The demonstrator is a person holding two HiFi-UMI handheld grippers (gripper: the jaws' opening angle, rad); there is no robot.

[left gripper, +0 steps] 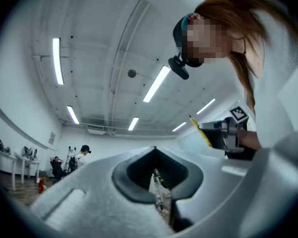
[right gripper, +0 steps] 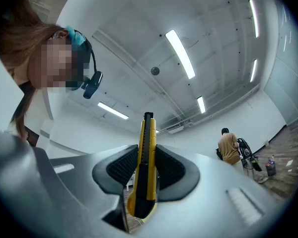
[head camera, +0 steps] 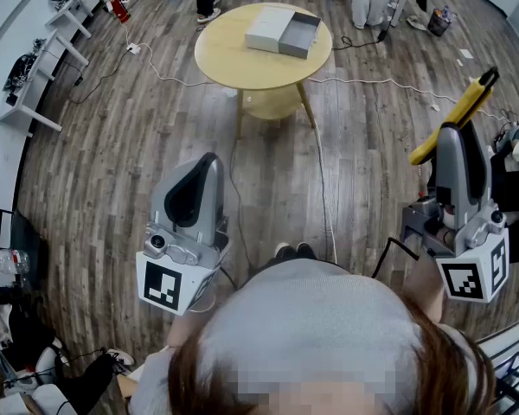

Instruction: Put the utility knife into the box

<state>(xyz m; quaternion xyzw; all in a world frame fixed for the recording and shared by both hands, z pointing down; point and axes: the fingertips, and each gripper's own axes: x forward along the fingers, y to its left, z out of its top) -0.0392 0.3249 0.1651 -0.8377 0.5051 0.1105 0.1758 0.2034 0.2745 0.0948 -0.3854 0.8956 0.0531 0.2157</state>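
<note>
— Anything in the right gripper (right gripper: pixel 145 170)?
— Yes, closed on the yellow utility knife (head camera: pixel 469 104), held up in the air, with most of its length sticking out past the pads.
— And the left gripper (left gripper: pixel 156 175)?
— Pressed together, holding nothing.
— And the box (head camera: pixel 283 33)?
— Lying on the round wooden table (head camera: pixel 233 63), far ahead, well apart from both grippers and from the knife.

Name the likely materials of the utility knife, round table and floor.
Utility knife: yellow body, smooth, slight sheen, likely moulded plastic, with a dark centre strip. Table: pale, matte, even top, probably light wood or laminate. Floor: grey-brown planks with grain and seams, wood or wood-look vinyl; can't tell which.
</note>
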